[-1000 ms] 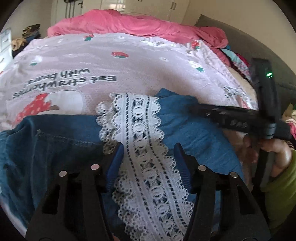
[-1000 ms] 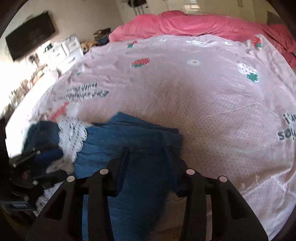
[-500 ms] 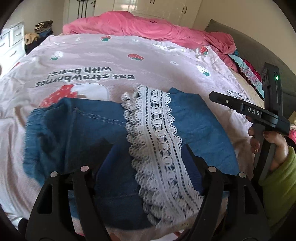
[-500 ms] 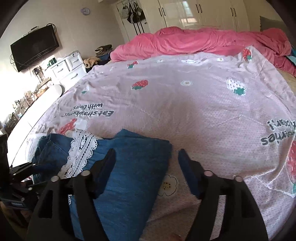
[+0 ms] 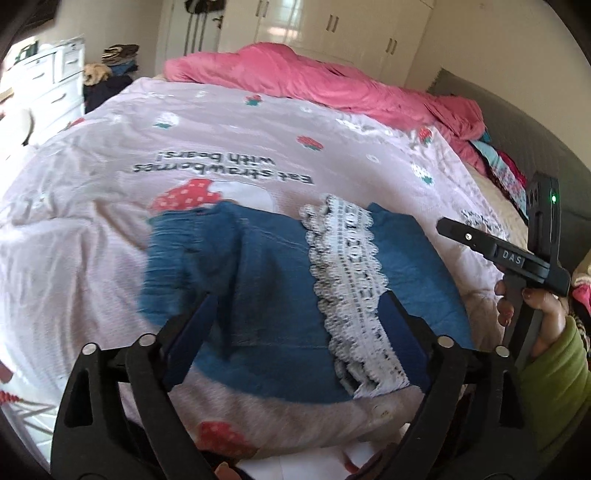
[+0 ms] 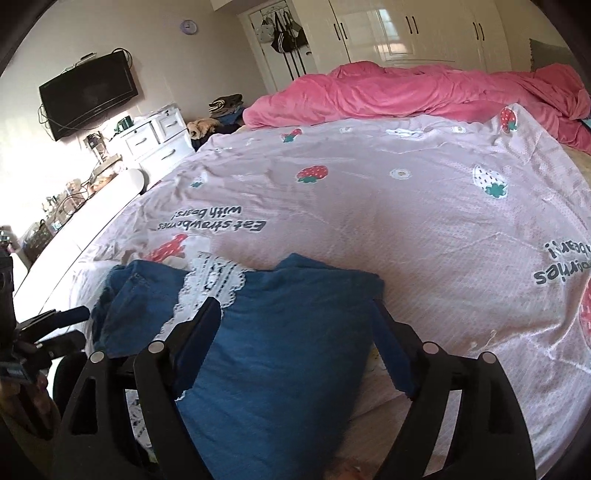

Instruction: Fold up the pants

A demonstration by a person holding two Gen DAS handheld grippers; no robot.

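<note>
Blue denim pants (image 5: 266, 280) with a white lace band (image 5: 347, 280) lie folded on the strawberry-print bedsheet (image 5: 221, 129). My left gripper (image 5: 299, 310) hovers above their near edge, its jaws opening wide and touching no cloth. In the right wrist view the same pants (image 6: 288, 343) and lace (image 6: 210, 280) lie below my right gripper (image 6: 295, 308), whose jaws are also opening with nothing pinched. The right gripper (image 5: 498, 251) shows in the left wrist view, held by a hand in a green sleeve (image 5: 550, 369). The left gripper (image 6: 55, 325) shows at the left edge.
A rumpled pink duvet (image 6: 424, 92) lies across the far side of the bed. A grey headboard (image 5: 517, 122) runs along the right. White drawers (image 6: 155, 140), a wall TV (image 6: 88, 92) and a clothes pile (image 6: 221, 110) stand to the left. Wardrobe doors (image 6: 406, 29) are behind.
Both grippers have opened and let go of the pants, then drawn back and up. The pants stay folded on the sheet and look smaller in both views.
</note>
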